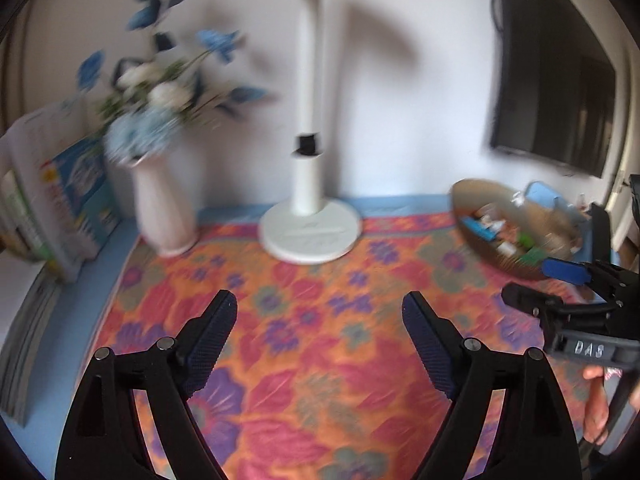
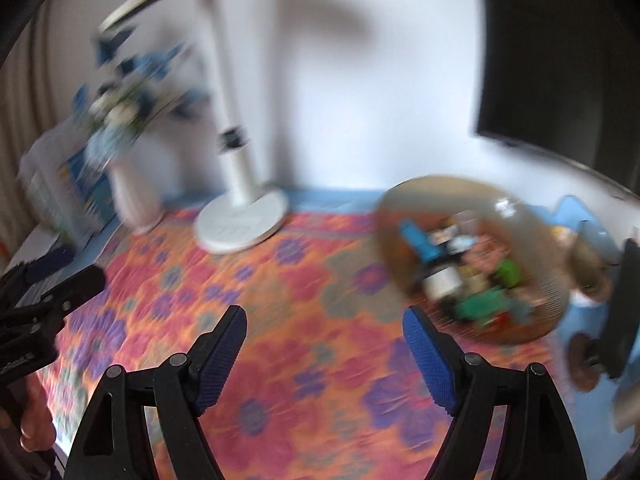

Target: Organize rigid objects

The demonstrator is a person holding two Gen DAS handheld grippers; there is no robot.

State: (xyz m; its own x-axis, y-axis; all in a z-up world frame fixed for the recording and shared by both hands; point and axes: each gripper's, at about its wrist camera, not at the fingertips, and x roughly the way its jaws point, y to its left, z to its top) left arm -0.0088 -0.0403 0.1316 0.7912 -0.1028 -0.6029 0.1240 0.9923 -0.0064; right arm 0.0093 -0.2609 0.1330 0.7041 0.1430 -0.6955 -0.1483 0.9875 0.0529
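The cloth [image 1: 304,344] is orange with big red, pink and purple flowers, and it has a blue edge. On the cloth stands a white lamp [image 1: 310,216]. Left of the lamp is a pale pink vase [image 1: 162,208] with blue and white flowers [image 1: 160,92]. Right of the lamp is a brown basket [image 2: 472,256] with green, blue and white things. The grippers are black with dark blue pads [image 1: 212,344].

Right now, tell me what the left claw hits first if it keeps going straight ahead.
Probably the floral tablecloth: the open left claw tilts downward with nothing between its fingers. The white lamp base stands beyond; depth is unclear.
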